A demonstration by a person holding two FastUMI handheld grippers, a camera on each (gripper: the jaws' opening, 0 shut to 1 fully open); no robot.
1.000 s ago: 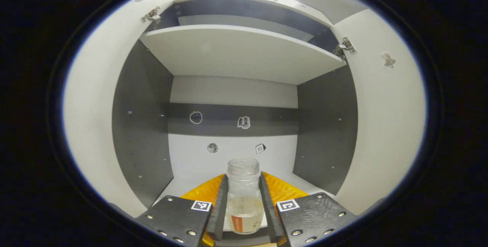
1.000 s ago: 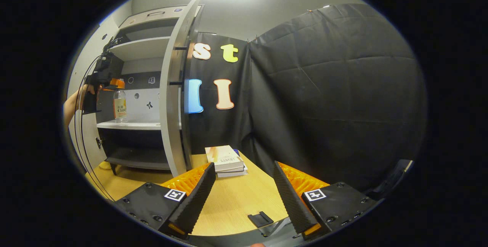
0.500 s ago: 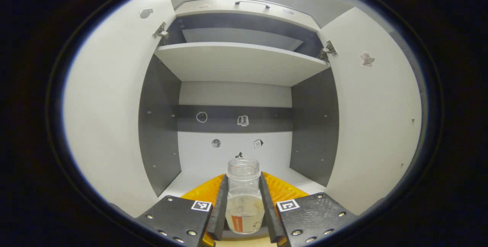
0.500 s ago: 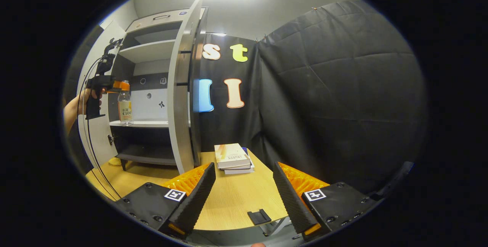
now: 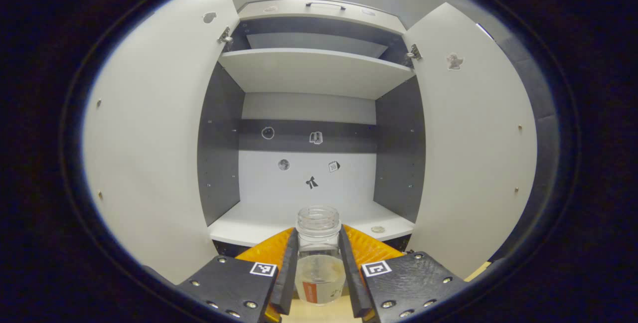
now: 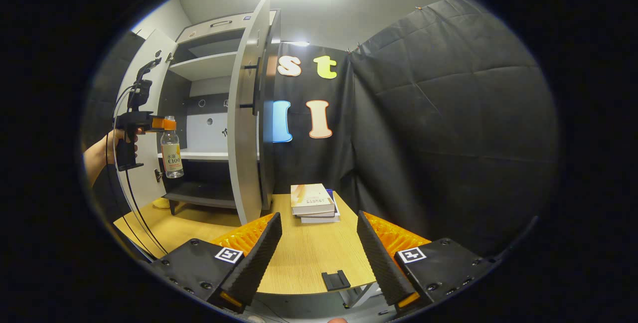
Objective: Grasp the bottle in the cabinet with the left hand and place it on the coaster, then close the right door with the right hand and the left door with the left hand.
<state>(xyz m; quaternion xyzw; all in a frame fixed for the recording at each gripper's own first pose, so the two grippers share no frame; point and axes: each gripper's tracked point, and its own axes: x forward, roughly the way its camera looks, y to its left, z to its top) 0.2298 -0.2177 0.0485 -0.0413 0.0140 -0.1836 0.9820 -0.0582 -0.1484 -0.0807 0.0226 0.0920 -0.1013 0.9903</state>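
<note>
My left gripper [image 5: 319, 273] had its jaws pinching the clear plastic bottle [image 5: 319, 258] just below its neck, held in the air before the open white cabinet [image 5: 309, 71]. My right gripper [image 6: 319, 258] hung with jaws spread above the wooden tabletop [image 6: 309, 253]. I judged a level, slow carry best, keeping the bottle upright.

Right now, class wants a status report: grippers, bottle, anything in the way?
Left gripper shut on bottle, held in front of the cabinet. Right gripper open over table. Both doors open; no obstruction seen.
</note>
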